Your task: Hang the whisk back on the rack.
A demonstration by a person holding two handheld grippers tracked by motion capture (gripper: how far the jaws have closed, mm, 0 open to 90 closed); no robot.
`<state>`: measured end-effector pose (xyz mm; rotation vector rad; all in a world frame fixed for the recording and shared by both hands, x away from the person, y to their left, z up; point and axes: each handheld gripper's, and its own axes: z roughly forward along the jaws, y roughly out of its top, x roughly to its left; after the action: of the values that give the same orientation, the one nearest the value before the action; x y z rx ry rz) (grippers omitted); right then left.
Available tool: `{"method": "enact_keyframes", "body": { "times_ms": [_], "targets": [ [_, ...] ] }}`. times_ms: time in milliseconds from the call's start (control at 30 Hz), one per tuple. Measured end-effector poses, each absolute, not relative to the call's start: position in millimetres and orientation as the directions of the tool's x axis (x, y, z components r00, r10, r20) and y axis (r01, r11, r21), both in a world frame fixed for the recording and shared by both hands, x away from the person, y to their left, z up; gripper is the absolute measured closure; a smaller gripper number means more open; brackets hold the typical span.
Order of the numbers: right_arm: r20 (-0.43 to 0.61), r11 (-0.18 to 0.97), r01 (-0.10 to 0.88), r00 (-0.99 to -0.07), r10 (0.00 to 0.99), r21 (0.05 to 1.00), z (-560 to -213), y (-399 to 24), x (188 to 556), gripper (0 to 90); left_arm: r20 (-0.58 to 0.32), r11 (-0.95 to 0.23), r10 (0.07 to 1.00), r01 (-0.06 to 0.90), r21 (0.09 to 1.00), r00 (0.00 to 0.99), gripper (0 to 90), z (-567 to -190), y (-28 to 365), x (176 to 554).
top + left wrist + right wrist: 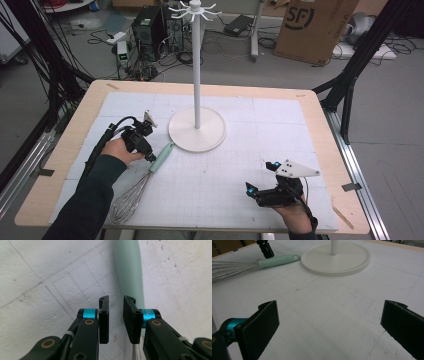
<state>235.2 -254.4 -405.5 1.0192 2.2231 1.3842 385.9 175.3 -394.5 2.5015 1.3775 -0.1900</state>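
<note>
The left gripper point(148, 156), nearly closed and empty beside the whisk point(135, 192), hasn't grasped it; the right gripper point(260, 189) gapes farther away.

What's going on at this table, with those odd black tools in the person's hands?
A person holds a two-jaw gripper in each hand. The left gripper is down at the mint-green handle of a wire whisk lying on the white mat; its jaws are nearly shut, and the handle lies just beyond them, not between them. The right gripper rests open near the table's front edge. A white hook stand waits in the middle.
</note>
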Motion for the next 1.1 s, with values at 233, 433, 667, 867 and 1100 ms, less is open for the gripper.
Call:
{"method": "enact_keyframes", "body": {
  "times_ms": [233, 433, 667, 867, 1100],
  "targets": [
    [0.088, 0.275, 0.397, -0.691, 0.717, 0.876, -405.6, -253.5, 235.3, 0.7, -0.199, -0.508, 0.817, 0.838, 0.196, 0.542, 68.1, -389.1, 166.7, 375.4],
    [0.086, 0.276, 0.395, -0.693, 0.716, 0.876, -405.7, -252.4, 235.4, 0.7, -0.16, -0.51, 0.827, 0.839, 0.192, 0.539, 54.1, -388.4, 155.1, 368.5],
    [0.091, 0.273, 0.397, -0.692, 0.716, 0.876, -405.3, -253.0, 235.0, 0.8, -0.057, -0.523, 0.842, 0.837, 0.161, 0.537, 31.0, -393.8, 142.8, 365.2],
    [0.09, 0.274, 0.396, -0.693, 0.716, 0.876, -405.2, -253.1, 235.1, 0.8, -0.016, -0.543, 0.835, 0.828, 0.139, 0.55, 27.6, -398.2, 133.0, 363.4],
    [0.09, 0.27, 0.395, -0.691, 0.717, 0.878, -405.3, -253.8, 235.5, 0.8, 0.033, -0.551, 0.834, 0.828, 0.099, 0.551, 27.2, -406.7, 126.2, 363.9]
  ]
}}
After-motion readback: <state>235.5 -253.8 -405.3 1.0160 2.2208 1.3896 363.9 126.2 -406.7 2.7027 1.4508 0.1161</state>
